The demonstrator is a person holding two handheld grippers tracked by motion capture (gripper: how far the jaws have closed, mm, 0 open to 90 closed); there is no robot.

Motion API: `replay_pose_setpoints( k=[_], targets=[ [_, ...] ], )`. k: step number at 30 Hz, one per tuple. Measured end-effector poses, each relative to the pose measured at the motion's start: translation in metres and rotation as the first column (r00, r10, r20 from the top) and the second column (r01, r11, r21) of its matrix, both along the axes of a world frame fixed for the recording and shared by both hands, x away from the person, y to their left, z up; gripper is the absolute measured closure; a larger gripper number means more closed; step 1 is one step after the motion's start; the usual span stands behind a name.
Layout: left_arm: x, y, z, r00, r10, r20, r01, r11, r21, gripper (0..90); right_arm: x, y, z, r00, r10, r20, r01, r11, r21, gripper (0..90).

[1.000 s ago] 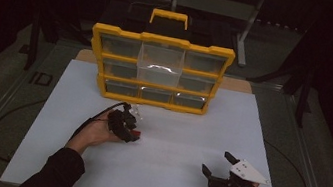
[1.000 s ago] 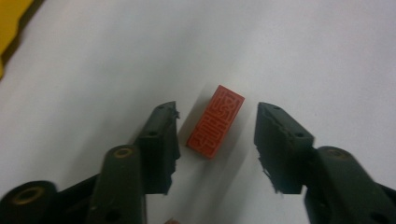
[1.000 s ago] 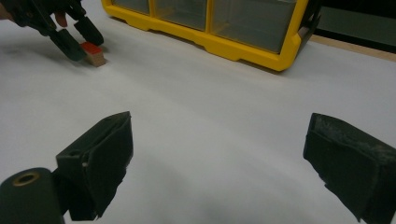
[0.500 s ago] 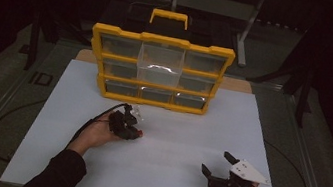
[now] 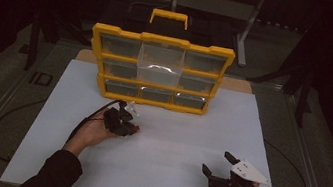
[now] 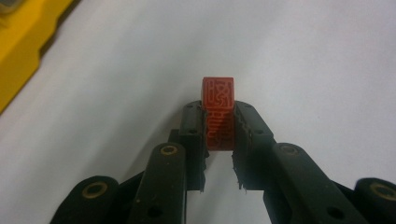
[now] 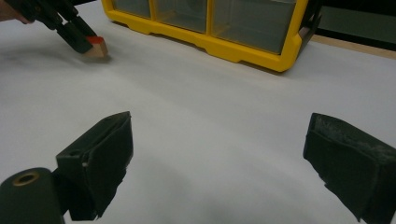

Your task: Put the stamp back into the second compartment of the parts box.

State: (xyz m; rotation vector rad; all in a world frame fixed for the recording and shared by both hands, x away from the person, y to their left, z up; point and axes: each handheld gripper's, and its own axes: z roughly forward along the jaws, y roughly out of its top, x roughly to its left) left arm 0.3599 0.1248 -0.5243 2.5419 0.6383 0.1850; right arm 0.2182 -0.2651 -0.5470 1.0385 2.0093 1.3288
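Item: small red-faced block stamp with a pale wooden body (image 6: pixel 218 112), carved characters on its red face. Location: in front of the yellow plastic drawer organiser with clear compartments and a top handle (image 5: pixel 159 69), near its lower left corner, on or just above the white table sheet (image 5: pixel 166 144); whether it touches the sheet cannot be told

Held by: left gripper (image 5: pixel 125 121), jaws clamped on the block's two opposite side faces, the red carved face turned toward that gripper's camera. About half of the block stands out beyond the jaw tips

Handling, judged: light, rigid, not fragile as a body; flat wooden sides give the serrated pads a sure bite, so little squeeze is needed. The carved red face looks the delicate and possibly inky part; best left untouched and kept off the sheet unless a print is wanted. Best hold is as now, across the plain sides, low on the body, so that the short block cannot pivot between the pads

Also present: right gripper (image 5: pixel 218 165), well in front of the organiser toward its right end, near the sheet's front edge, jaws spread wide apart with nothing between them

Organiser drawers: closed as far as can be seen; contents not legible through the glare
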Motion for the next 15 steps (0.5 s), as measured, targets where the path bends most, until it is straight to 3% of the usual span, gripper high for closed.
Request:
replay_pose_setpoints(
  k=[15],
  targets=[
    [-0.006, 0.017, 0.024, 0.9974, 0.057, 0.044, -0.055, 0.9976, -0.042, 75.3, 0.0, -0.001, 0.0, 1.0, -0.01, -0.001, 0.01, 1.0, 0.005, 8.3]
  ],
)
